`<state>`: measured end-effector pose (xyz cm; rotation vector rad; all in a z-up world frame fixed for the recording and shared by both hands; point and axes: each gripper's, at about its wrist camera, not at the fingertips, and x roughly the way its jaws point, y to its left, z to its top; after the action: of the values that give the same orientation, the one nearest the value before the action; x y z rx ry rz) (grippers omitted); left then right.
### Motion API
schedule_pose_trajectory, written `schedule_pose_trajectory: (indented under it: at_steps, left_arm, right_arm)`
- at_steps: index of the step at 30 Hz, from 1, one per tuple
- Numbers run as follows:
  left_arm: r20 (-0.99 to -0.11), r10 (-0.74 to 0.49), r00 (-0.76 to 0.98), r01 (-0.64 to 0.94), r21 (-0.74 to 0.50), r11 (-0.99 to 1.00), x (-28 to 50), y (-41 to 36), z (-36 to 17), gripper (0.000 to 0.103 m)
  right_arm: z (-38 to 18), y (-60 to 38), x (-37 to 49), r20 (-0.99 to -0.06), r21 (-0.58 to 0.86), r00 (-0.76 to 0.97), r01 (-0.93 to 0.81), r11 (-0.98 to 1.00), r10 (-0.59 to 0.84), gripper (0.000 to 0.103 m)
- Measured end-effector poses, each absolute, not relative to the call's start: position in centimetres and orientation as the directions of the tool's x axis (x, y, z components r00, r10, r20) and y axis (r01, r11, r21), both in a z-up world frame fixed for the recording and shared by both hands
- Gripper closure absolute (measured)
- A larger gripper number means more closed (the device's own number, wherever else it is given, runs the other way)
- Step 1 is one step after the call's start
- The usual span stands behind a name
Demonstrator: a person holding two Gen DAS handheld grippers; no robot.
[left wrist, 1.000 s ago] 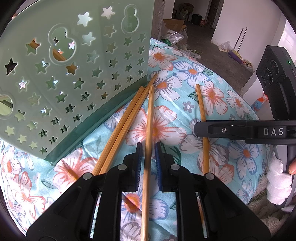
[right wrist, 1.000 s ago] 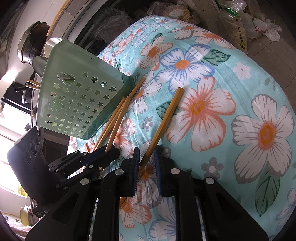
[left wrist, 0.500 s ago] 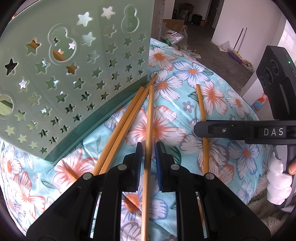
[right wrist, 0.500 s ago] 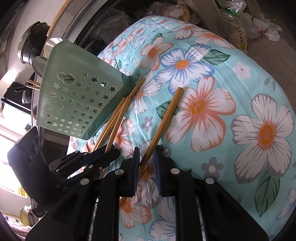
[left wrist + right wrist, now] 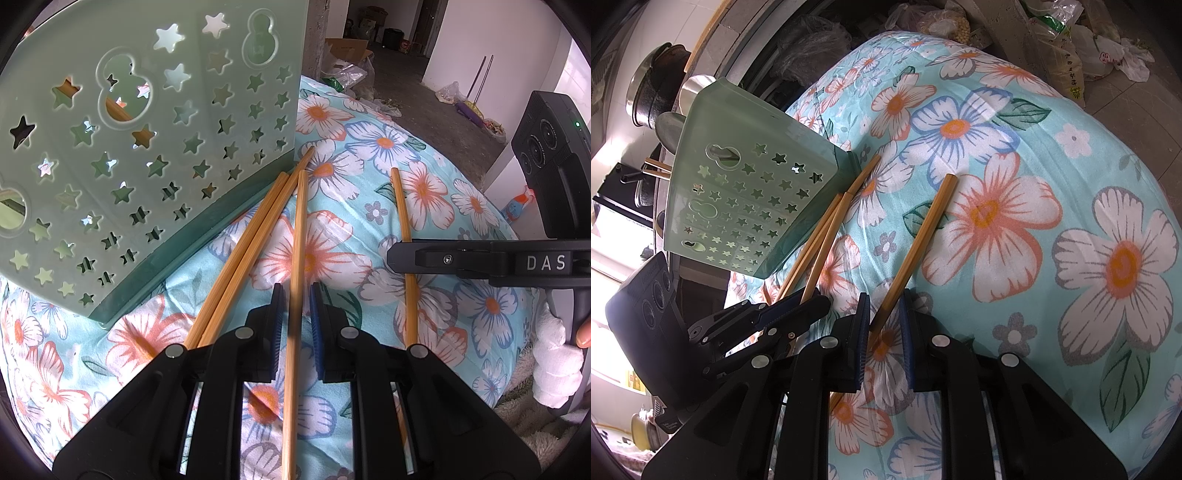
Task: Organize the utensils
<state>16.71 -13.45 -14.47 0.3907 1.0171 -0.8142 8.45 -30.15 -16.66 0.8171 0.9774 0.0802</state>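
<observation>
A pale green utensil holder (image 5: 147, 147) with star-shaped holes stands tilted on the floral cloth (image 5: 461, 206). Chopsticks show through its holes. My left gripper (image 5: 297, 291) is shut on a bamboo chopstick (image 5: 300, 229) whose far tip reaches toward the holder's base. Two more loose chopsticks (image 5: 251, 251) lie side by side against that base, just left of the held one. My right gripper (image 5: 884, 299) is shut on another chopstick (image 5: 919, 236) that points up and to the right across the cloth. The left gripper (image 5: 820, 301) shows just left of it, below the holder (image 5: 738, 192).
The cloth covers a rounded, bulging surface that drops away on every side. Dark pots (image 5: 653, 96) stand on a counter behind the holder. Plastic bags (image 5: 1067, 48) lie on the floor beyond. A hand in a white glove (image 5: 554, 358) grips the right tool's handle.
</observation>
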Motion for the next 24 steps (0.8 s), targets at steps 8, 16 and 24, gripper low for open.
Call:
schedule_pose_trajectory:
  at_steps: [8, 16, 24]
  left_arm:
    - [-0.867, -0.415, 0.274, 0.756, -0.073, 0.651, 16.69, -13.45, -14.47, 0.09]
    - [-0.867, -0.418, 0.271, 0.755, -0.078, 0.651, 16.79, -13.5, -14.48, 0.09]
    - [-0.869, -0.417, 0.268, 0.754, -0.081, 0.652, 17.31, -13.22, -14.39, 0.091]
  right_arm:
    - [-16.66, -30.19, 8.45, -0.704, 0.647, 0.581, 0.288, 0.706, 0.408, 0.088]
    - [-16.7, -30.34, 8.45, -0.701, 0.653, 0.583, 0.292, 0.699, 0.412, 0.088]
    - [-16.53, -30.9, 8.38, -0.701, 0.655, 0.579, 0.289, 0.698, 0.418, 0.09]
